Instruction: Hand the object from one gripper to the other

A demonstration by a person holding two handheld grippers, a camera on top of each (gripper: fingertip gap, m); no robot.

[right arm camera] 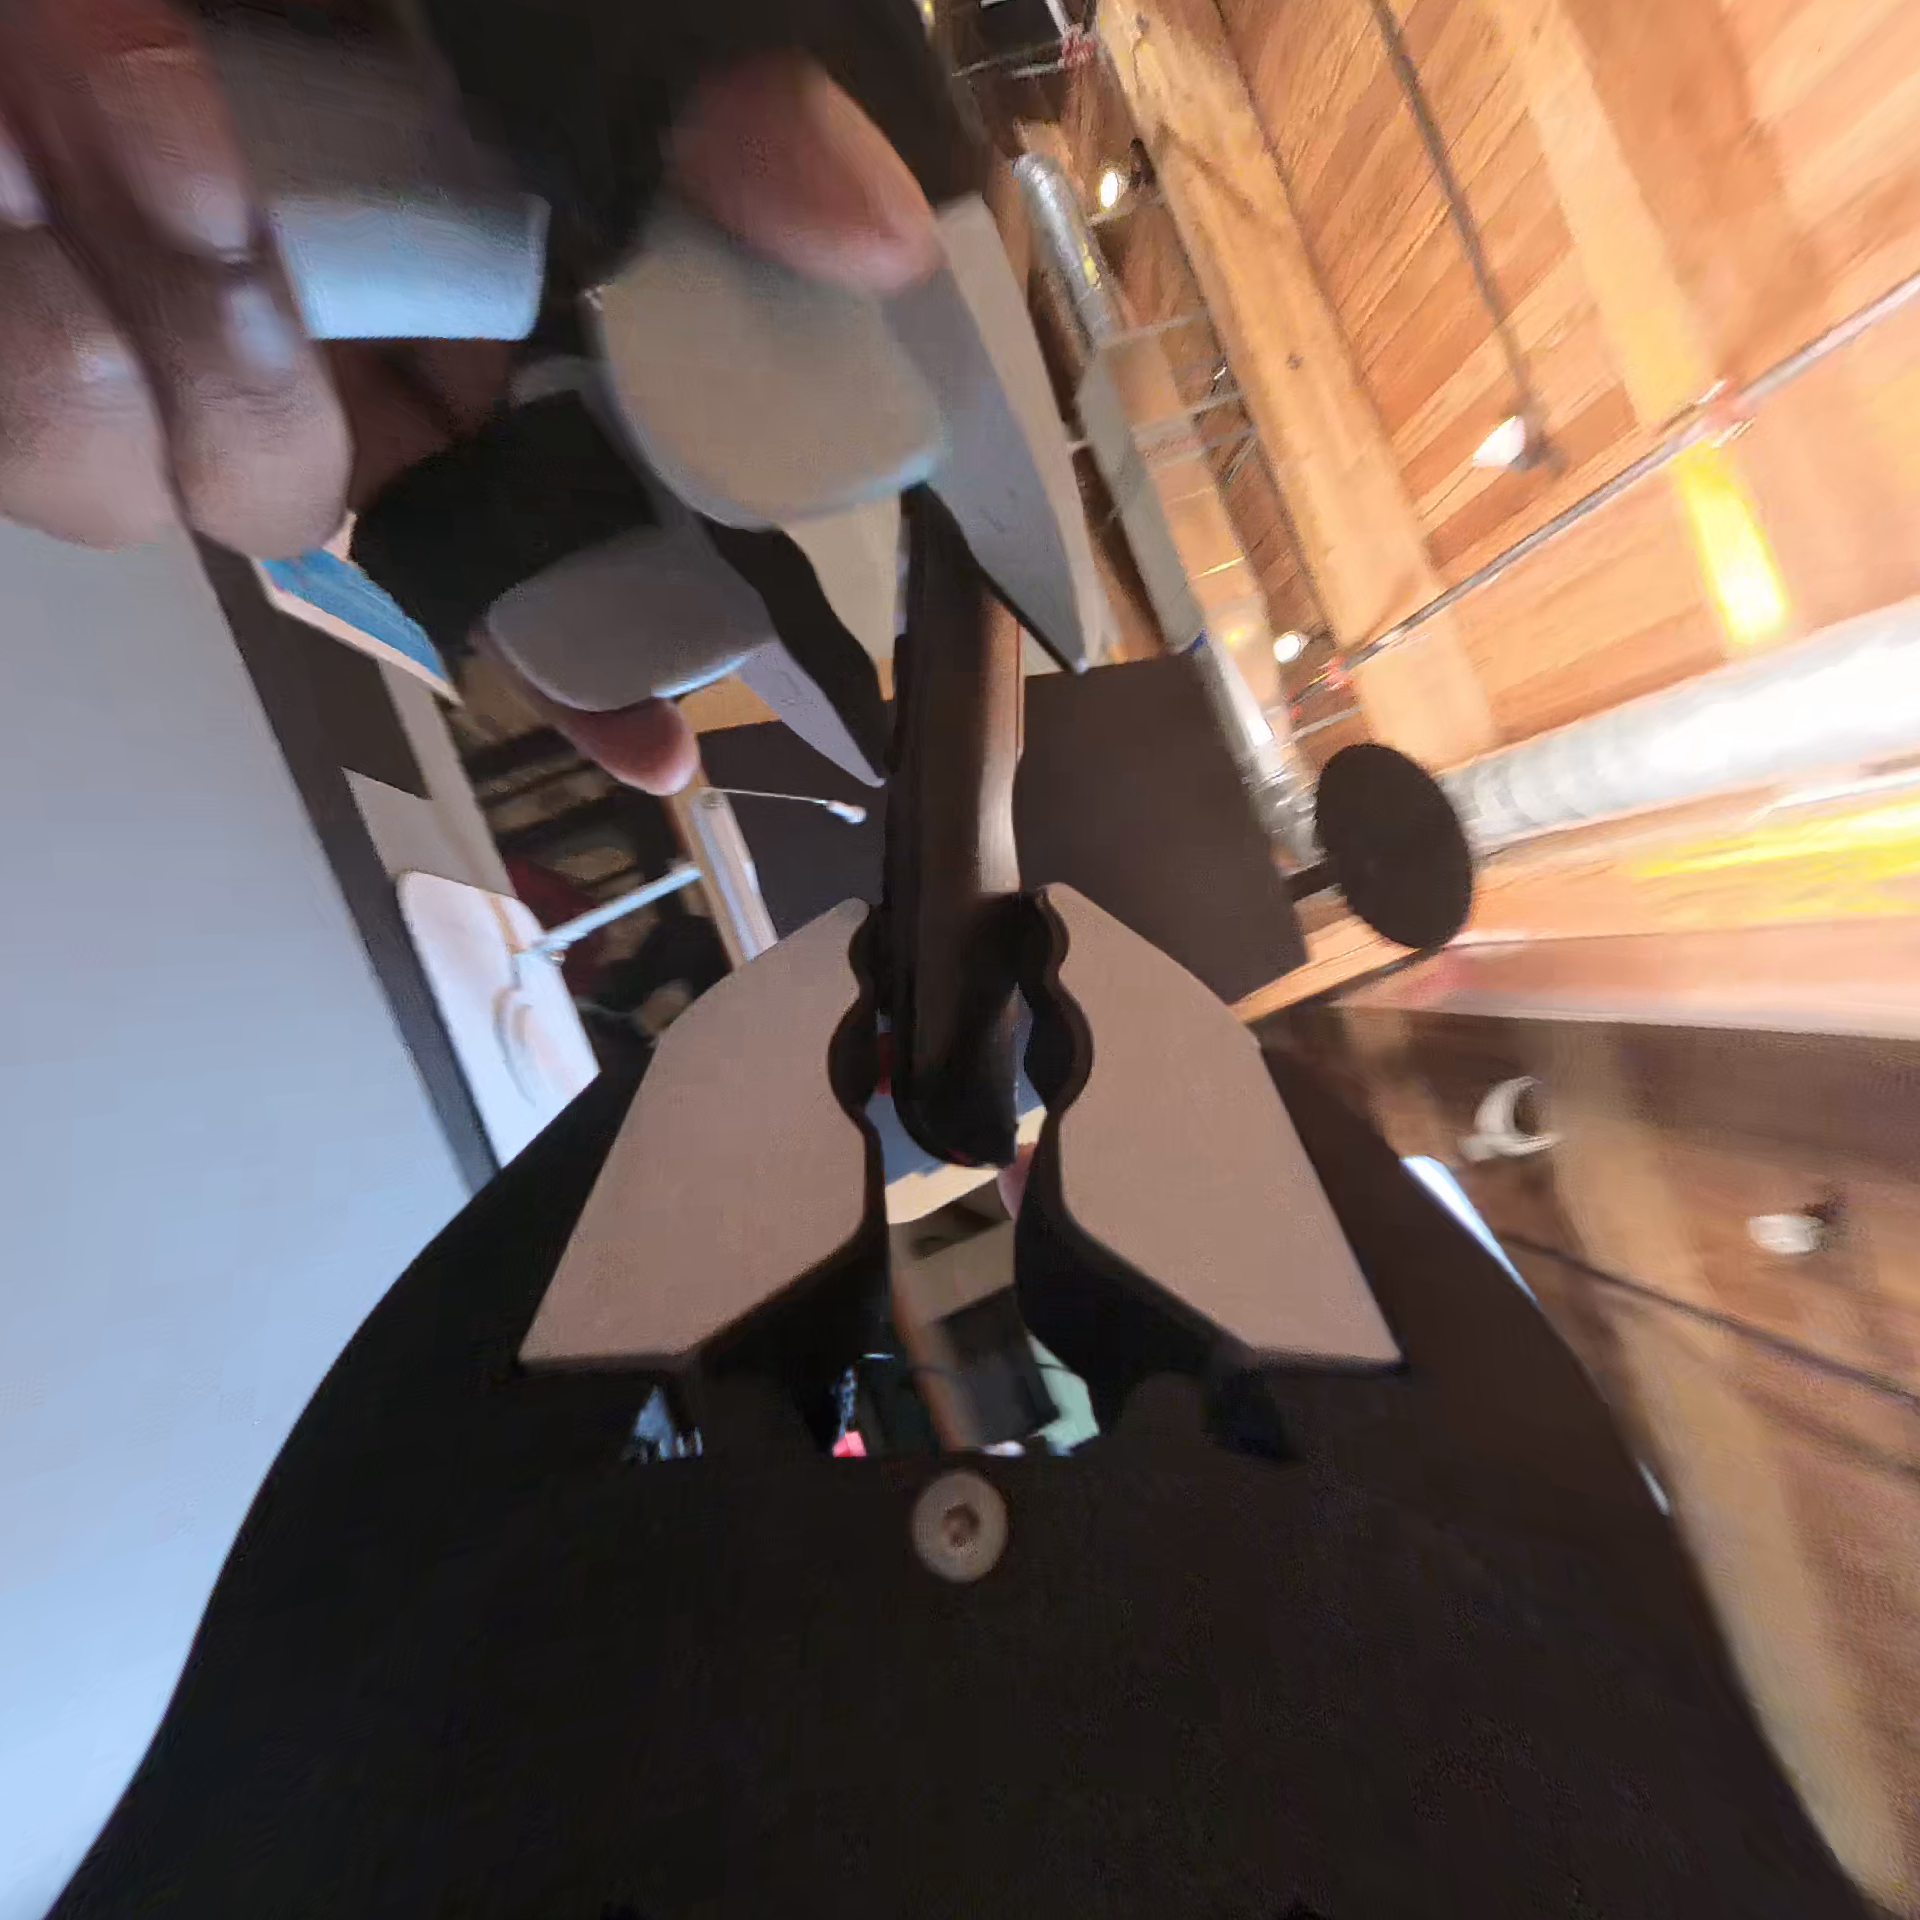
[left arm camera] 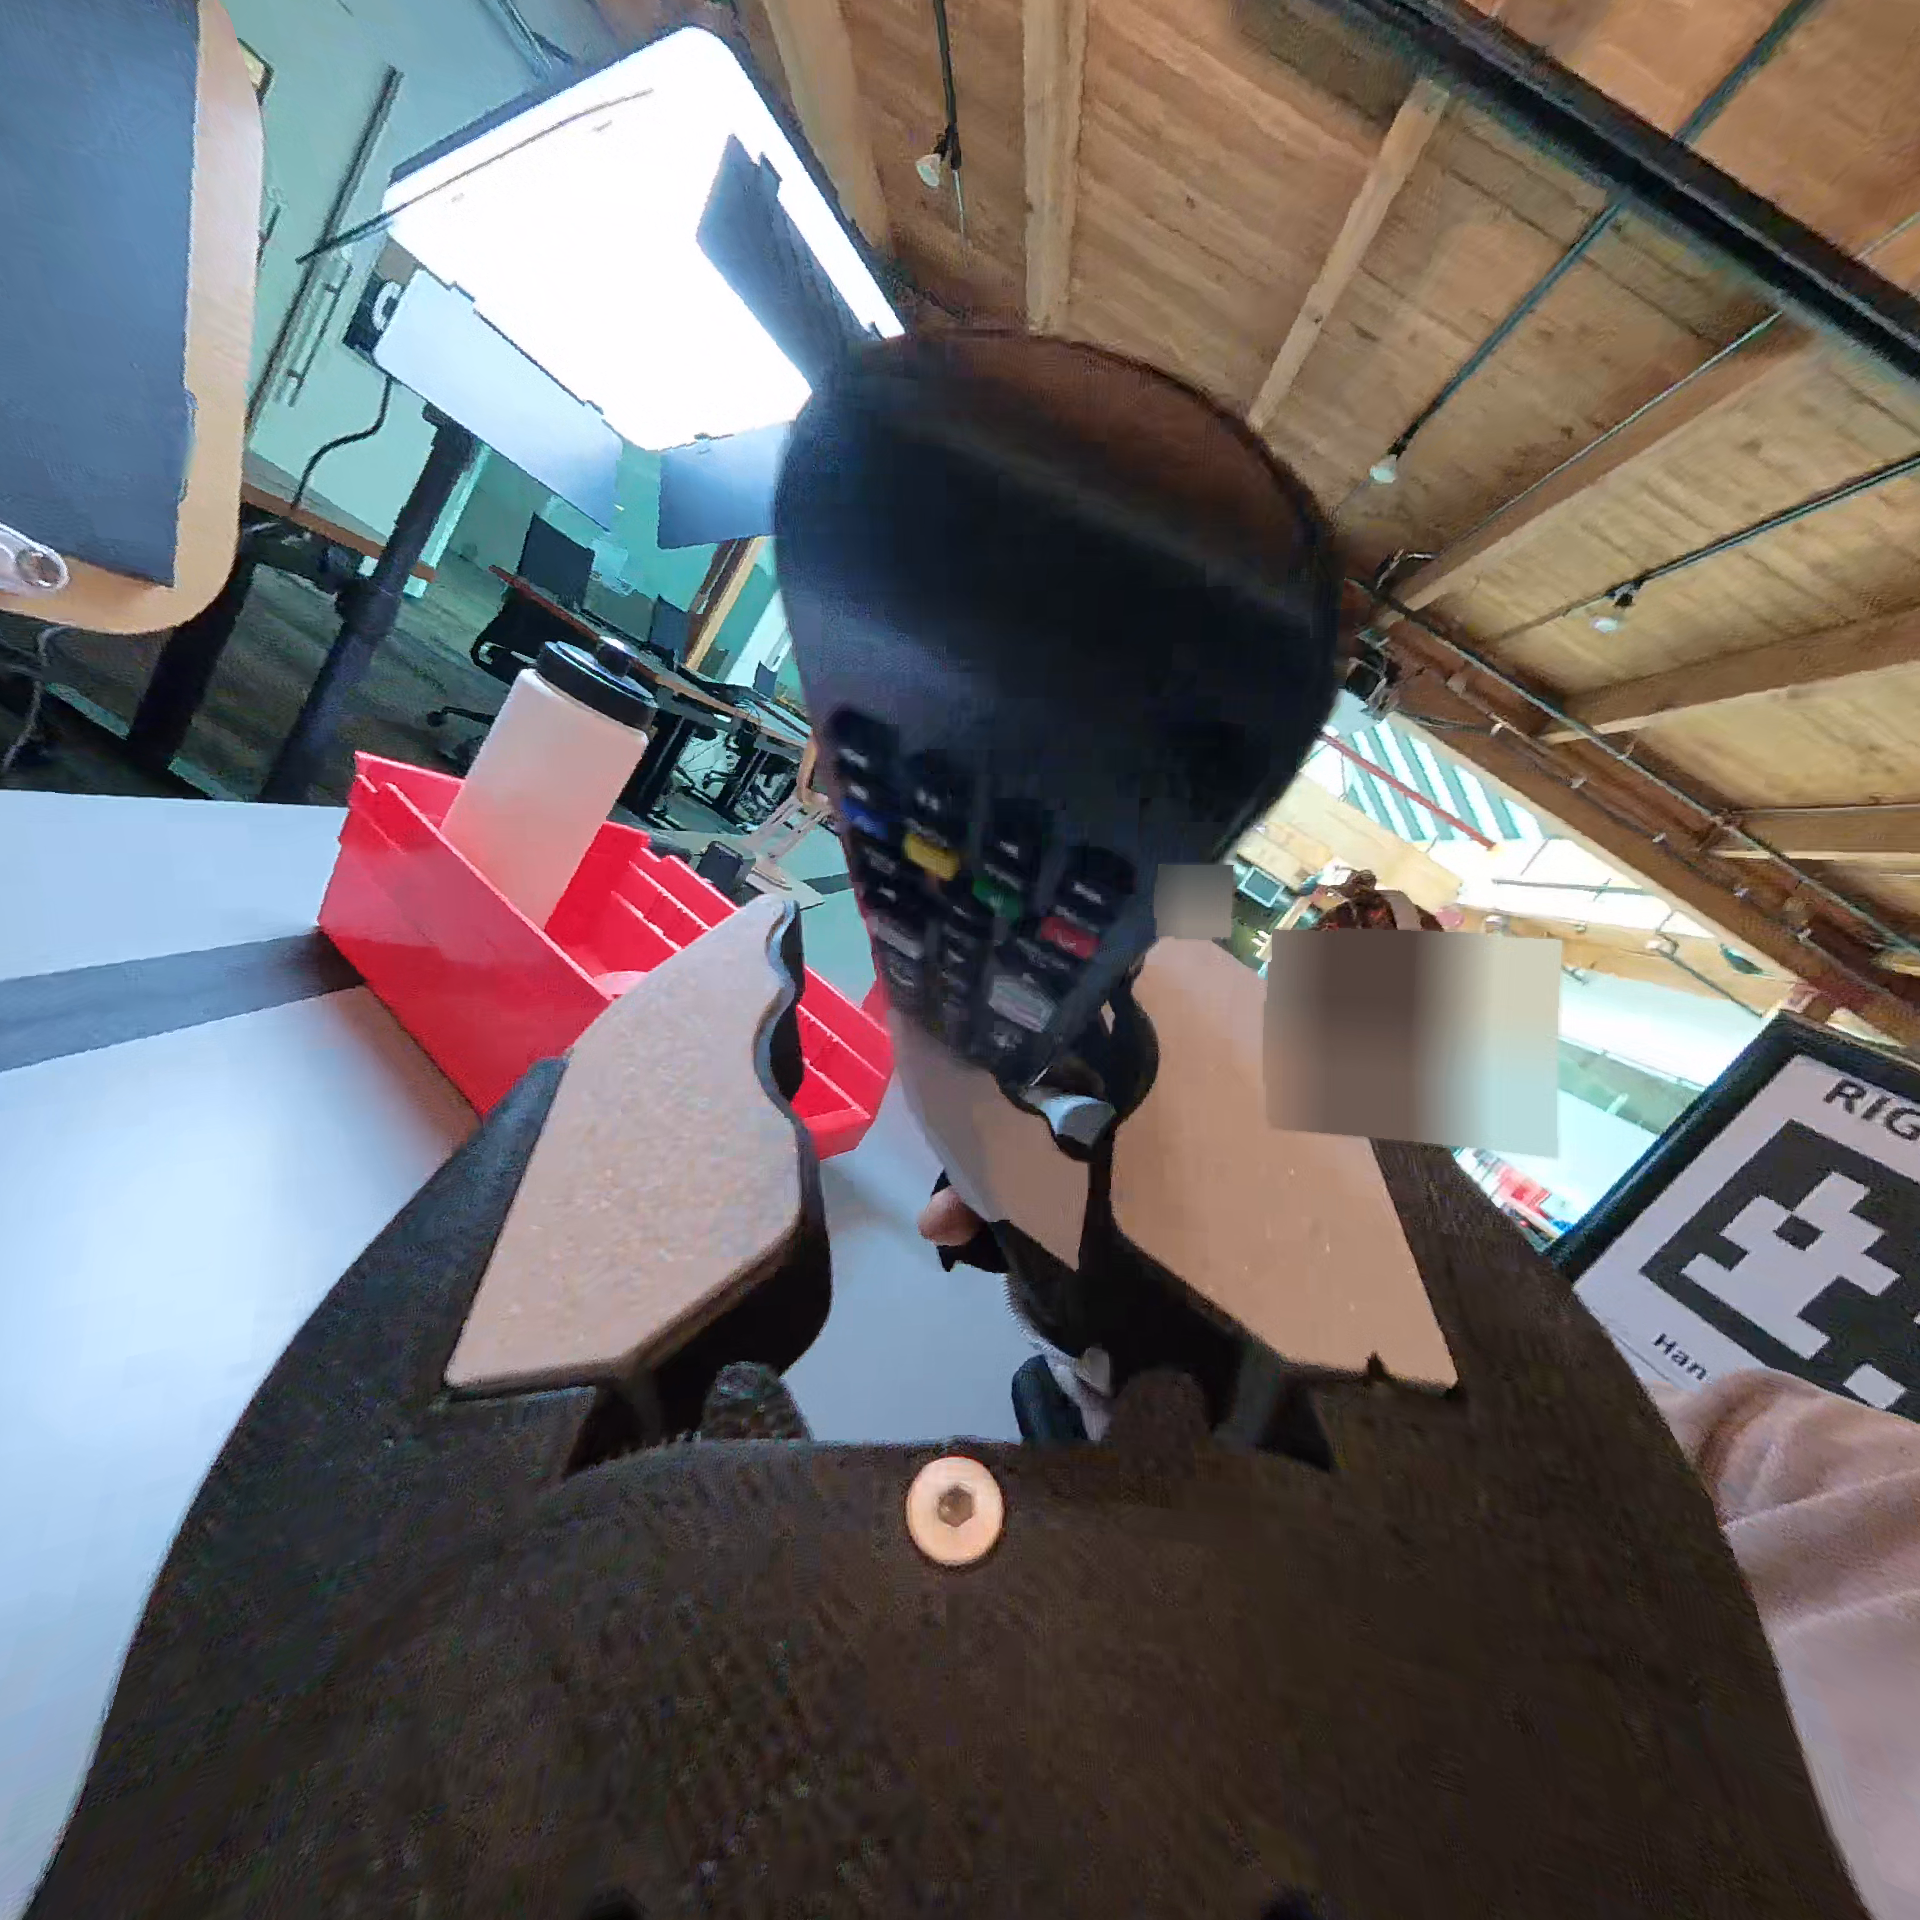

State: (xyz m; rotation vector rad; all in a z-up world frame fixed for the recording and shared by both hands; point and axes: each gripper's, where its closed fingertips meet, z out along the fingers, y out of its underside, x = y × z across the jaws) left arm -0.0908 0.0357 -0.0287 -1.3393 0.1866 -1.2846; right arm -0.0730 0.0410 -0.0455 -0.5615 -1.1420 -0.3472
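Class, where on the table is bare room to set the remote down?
Bare grey tabletop lies left of the red plastic bin, on both sides of the dark stripe. The bin itself is crowded: a white bottle with a black lid stands in it. The right gripper holds the black remote control.

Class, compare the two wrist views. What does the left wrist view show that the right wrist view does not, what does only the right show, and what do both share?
Left only: the remote's coloured buttons, and a red bin holding a white bottle. Right only: the right gripper shut on the remote, seen edge-on, and a hand. Both: the black remote and the open left gripper.
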